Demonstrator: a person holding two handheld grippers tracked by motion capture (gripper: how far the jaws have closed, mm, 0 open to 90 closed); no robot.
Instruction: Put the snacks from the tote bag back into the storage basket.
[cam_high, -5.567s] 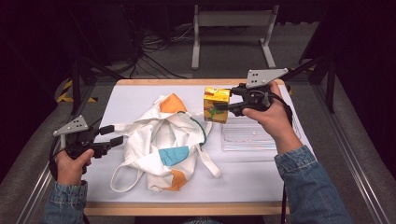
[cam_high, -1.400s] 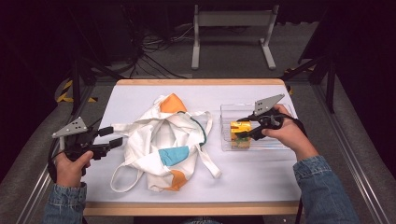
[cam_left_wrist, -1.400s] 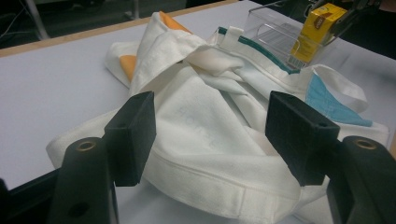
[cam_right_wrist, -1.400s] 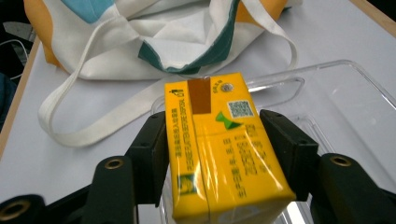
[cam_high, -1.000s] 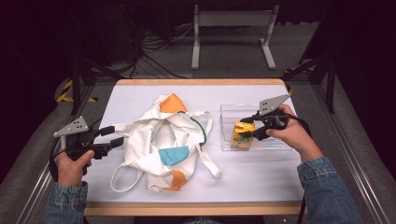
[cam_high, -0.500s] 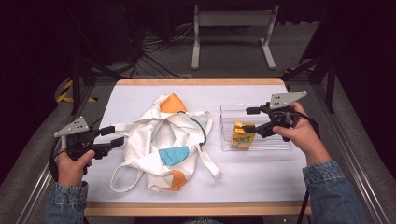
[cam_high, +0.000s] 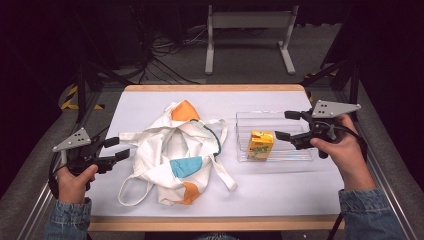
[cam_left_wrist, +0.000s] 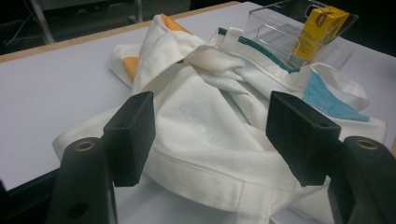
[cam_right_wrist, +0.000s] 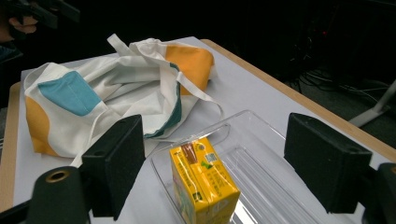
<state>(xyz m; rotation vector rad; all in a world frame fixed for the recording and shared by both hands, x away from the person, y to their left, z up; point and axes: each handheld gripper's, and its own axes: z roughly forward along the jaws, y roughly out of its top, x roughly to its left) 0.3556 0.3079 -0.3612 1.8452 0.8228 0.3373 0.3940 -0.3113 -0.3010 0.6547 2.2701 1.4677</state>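
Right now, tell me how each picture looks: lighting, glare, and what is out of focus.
High view: the white table is evenly lit with soft shadows, while the surroundings fall to near black. Left gripper view: the black jaws are soft up close, the cloth bag is brightly lit, and the yellow carton sits slightly soft. Right gripper view: glare streaks the clear tray, the carton is sharp, the background dark.

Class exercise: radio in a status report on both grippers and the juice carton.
Right gripper jaws just opened, nothing between them. Juice carton upright in clear tray. Left gripper open beside cloth bag. Nothing in the way.
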